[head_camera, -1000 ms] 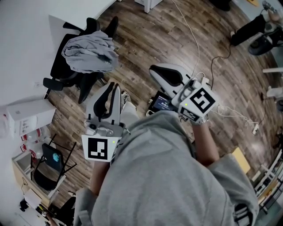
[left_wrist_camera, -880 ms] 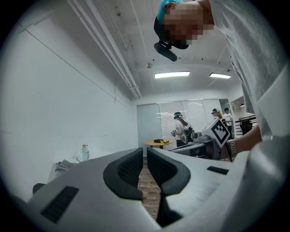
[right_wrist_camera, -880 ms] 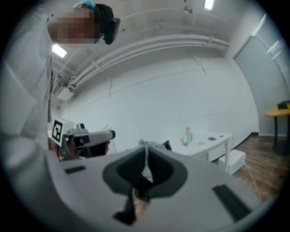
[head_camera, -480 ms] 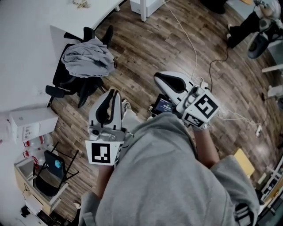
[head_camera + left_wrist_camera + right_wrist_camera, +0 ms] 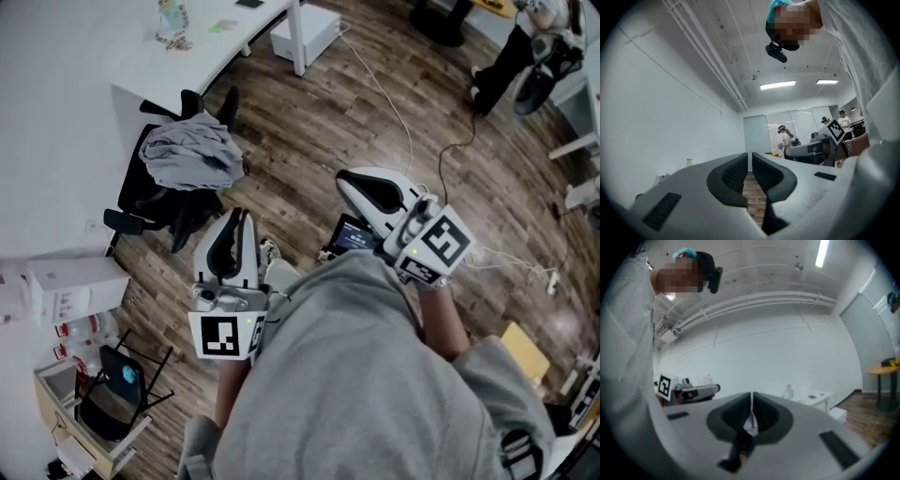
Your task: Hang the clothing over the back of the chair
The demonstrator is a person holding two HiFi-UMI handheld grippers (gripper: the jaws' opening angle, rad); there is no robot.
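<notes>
A grey garment (image 5: 192, 155) lies in a heap on a black office chair (image 5: 141, 202) beside the white desk (image 5: 112, 66), at the upper left of the head view. My left gripper (image 5: 242, 217) is held level in front of me, well short of the chair, its jaws shut on nothing (image 5: 750, 158). My right gripper (image 5: 346, 180) hangs further right over the wood floor, also shut and empty (image 5: 751, 398). Neither gripper touches the garment or the chair. Both gripper views look across the room and show neither of them.
A white box (image 5: 307, 30) stands under the desk. Cables (image 5: 405, 108) trail across the floor, and a small device with a screen (image 5: 353, 234) lies near my feet. At the left are a white carton (image 5: 70, 286) and a folding chair (image 5: 112, 380). Other people stand far off (image 5: 787, 137).
Both grippers have lifted a little and stayed shut. The chair with the garment now sits lower in the head view, and more of the desk shows.
</notes>
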